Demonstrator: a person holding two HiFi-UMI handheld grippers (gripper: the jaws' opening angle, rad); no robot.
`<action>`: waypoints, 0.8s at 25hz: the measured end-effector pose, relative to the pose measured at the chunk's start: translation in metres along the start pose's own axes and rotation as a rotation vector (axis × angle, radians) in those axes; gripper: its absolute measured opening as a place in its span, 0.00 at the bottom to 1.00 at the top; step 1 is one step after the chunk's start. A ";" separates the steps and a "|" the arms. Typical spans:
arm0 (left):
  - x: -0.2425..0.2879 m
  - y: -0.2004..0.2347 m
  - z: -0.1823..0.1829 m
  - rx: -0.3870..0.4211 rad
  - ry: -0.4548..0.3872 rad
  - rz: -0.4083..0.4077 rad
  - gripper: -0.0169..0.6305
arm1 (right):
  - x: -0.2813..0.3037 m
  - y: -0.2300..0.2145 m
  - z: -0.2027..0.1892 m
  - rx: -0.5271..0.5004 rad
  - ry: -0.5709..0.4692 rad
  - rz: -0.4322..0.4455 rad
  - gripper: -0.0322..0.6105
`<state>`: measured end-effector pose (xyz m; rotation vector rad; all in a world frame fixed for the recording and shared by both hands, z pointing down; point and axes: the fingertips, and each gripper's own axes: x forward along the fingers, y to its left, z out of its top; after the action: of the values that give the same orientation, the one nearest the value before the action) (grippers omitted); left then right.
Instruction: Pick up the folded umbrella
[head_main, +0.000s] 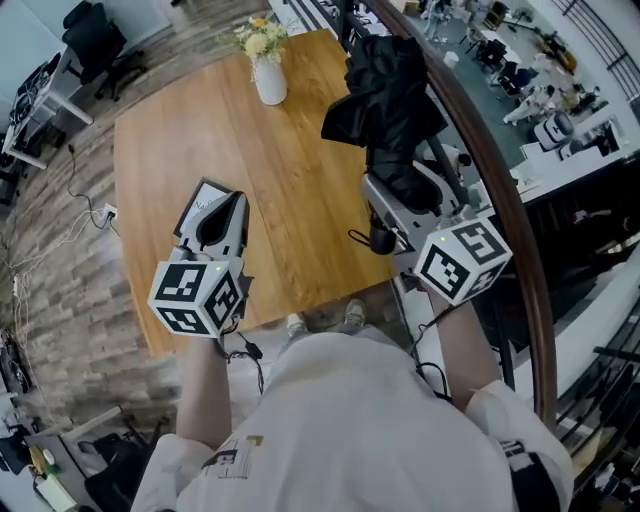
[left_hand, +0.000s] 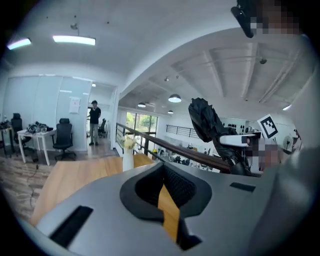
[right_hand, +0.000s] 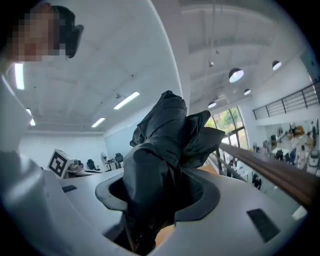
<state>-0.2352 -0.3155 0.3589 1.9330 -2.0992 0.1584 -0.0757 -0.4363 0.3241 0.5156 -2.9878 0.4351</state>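
Note:
The folded umbrella (head_main: 385, 100) is a bundle of crumpled black fabric, lifted clear above the wooden table (head_main: 190, 140). My right gripper (head_main: 400, 192) is shut on its lower part, and the fabric bulges out beyond the jaws. In the right gripper view the umbrella (right_hand: 160, 145) fills the space between the jaws and hides the pads. My left gripper (head_main: 215, 222) hangs in the air to the left, over the table's near half, shut with nothing in it. In the left gripper view only a thin slit shows between the jaws of the left gripper (left_hand: 162, 175). There the umbrella (left_hand: 205, 120) stands off to the right.
A white vase with pale flowers (head_main: 268, 70) stands at the table's far edge. A dark wooden railing (head_main: 505, 200) runs close along the right, with a drop to a lower floor beyond. Desks and office chairs (left_hand: 63, 140) and a standing person (left_hand: 94, 122) are far off at the left.

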 end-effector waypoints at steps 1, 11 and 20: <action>-0.009 -0.002 0.018 0.034 -0.048 -0.001 0.05 | -0.007 0.008 0.016 -0.036 -0.041 -0.012 0.43; -0.099 -0.016 0.112 0.241 -0.339 0.066 0.05 | -0.066 0.076 0.102 -0.263 -0.326 -0.106 0.44; -0.123 -0.024 0.107 0.309 -0.381 0.100 0.05 | -0.094 0.093 0.095 -0.377 -0.355 -0.140 0.44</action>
<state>-0.2174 -0.2285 0.2202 2.1737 -2.5479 0.1511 -0.0219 -0.3502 0.1967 0.8261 -3.2117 -0.2565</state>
